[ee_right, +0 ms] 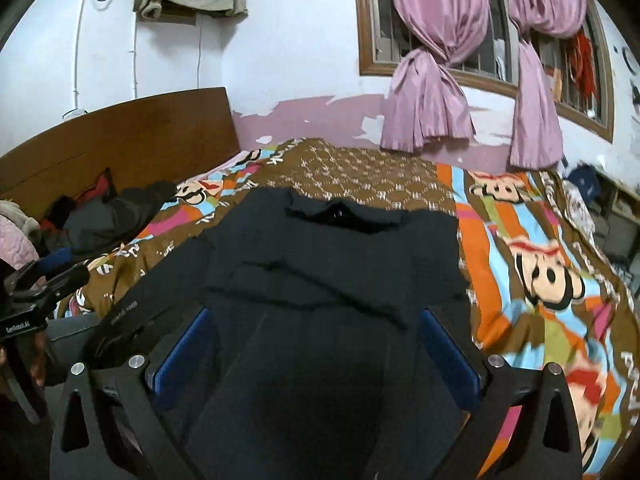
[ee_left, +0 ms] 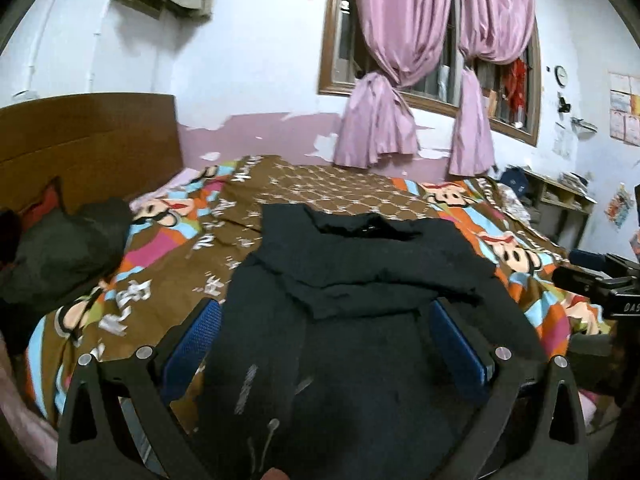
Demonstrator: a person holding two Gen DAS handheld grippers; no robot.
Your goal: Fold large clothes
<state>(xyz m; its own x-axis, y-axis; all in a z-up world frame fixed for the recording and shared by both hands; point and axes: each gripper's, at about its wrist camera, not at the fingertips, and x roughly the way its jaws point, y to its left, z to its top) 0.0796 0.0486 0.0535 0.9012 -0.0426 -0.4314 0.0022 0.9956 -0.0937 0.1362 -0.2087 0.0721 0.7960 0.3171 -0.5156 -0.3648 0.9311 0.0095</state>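
So the black garment (ee_left: 360,264) is lying spread on the cartoon-print bedspread (ee_left: 168,264), collar end (ee_right: 344,212) pointing away toward the window wall, and it looks like the sleeves are already crossed over the chest, so we reckon the side folds are done and the bottom-up fold is what's in hand. The near end of it runs right under both cameras.

Our left gripper (ee_left: 324,320) has its blue pads spread wide with the dark cloth lying between them, not pinched. Same story for the right gripper (ee_right: 316,332): pads well apart, fabric passing between, nothing clamped. So both tongs are wide open over the hem end.

Tips for doing this bit well, as we see it: grab the two near corners at matching spots so the fold line comes out straight, and get both layers in each pinch, otherwise the top layer slides and the sleeves un-tuck. Lift just enough to clear the bed, carry toward the collar evenly with both hands, and lay it down rather than drop it. Black on black makes the edges hard to read, so go slow.

There's another dark heap of clothes (ee_left: 68,248) by the wooden headboard (ee_left: 88,136), well apart from ours, and pink curtains (ee_left: 400,40) behind.
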